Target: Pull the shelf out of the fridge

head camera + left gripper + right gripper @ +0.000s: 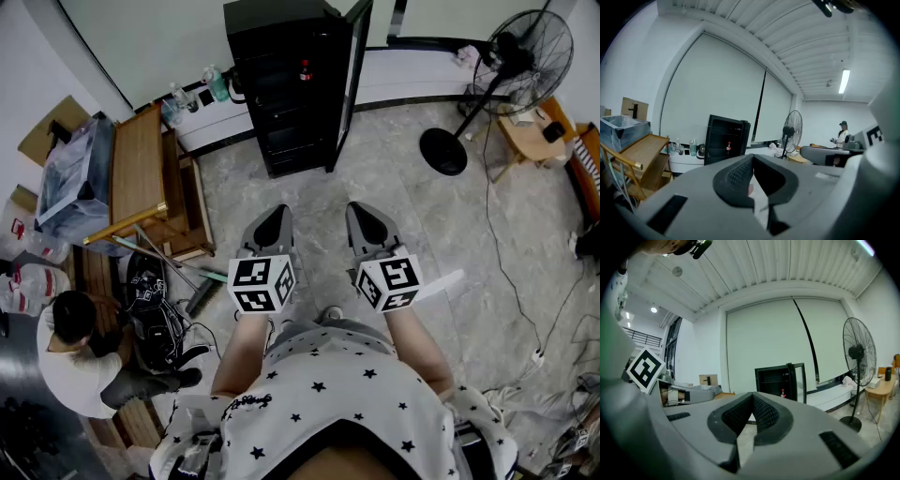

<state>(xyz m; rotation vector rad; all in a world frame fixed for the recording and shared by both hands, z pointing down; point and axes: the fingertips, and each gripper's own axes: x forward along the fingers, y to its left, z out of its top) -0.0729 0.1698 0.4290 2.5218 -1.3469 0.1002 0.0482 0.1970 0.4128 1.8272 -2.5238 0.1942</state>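
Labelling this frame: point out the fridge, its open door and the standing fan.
fridge (286, 94): head view, shelved front.
fridge door (348, 84): head view, door's middle.
standing fan (527, 52): head view, round grille.

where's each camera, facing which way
Head view: on person's head, steeply down at floor, fridge; shows arms, left gripper, right gripper.
Left gripper view: on that gripper, along shut jaws toward fridge; right gripper at right.
Right gripper view: on that gripper, along shut jaws toward fridge; left gripper at left.
All share the fridge.

Fridge (286, 94) shelves lost in dark interior, bottle (305, 70) inside too small to identify
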